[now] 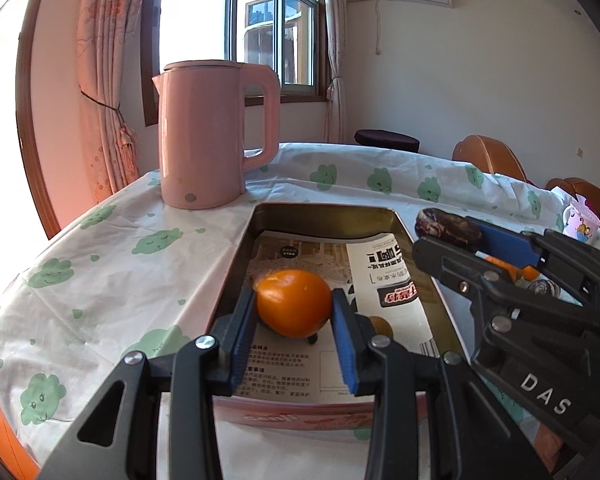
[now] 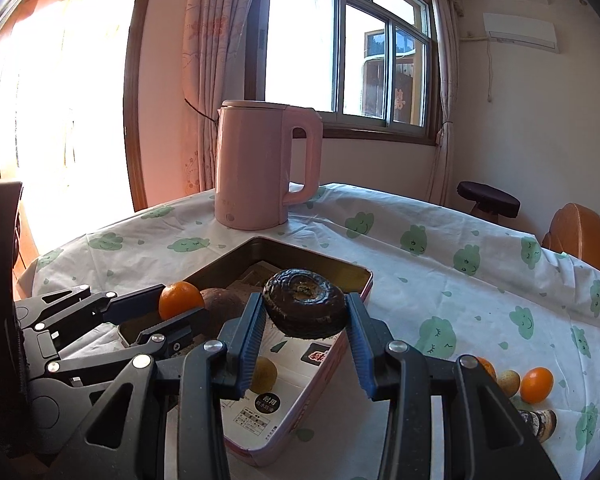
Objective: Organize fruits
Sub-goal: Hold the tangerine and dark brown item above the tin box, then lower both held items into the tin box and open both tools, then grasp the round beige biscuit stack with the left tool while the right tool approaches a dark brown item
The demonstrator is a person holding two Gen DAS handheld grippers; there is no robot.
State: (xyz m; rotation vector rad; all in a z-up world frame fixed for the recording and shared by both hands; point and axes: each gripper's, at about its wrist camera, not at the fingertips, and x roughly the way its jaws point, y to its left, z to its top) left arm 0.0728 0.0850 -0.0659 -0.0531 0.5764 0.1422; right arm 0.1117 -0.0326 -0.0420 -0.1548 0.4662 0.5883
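Note:
My left gripper (image 1: 294, 300) is shut on an orange fruit (image 1: 296, 308) over the near part of a paper-lined metal tray (image 1: 324, 208). The right wrist view shows that gripper (image 2: 180, 302) and its orange fruit (image 2: 180, 298) at the tray's (image 2: 362, 272) left side. My right gripper (image 2: 304, 310) is shut on a dark brown wrinkled fruit (image 2: 304, 304), held above the tray's near right edge. From the left wrist view, the right gripper (image 1: 448, 234) and its dark fruit (image 1: 446, 226) hang by the tray's right rim. A brown fruit (image 2: 224, 308) and a small yellowish fruit (image 2: 264, 374) lie in the tray.
A pink kettle (image 1: 212, 136) stands on the cloud-print tablecloth (image 1: 100, 264) behind the tray. On the cloth right of the tray lie an orange fruit (image 2: 536, 384), a pale fruit (image 2: 508, 382) and a dark striped piece (image 2: 540, 422). Wooden chair backs (image 1: 488, 156) ring the table's far side.

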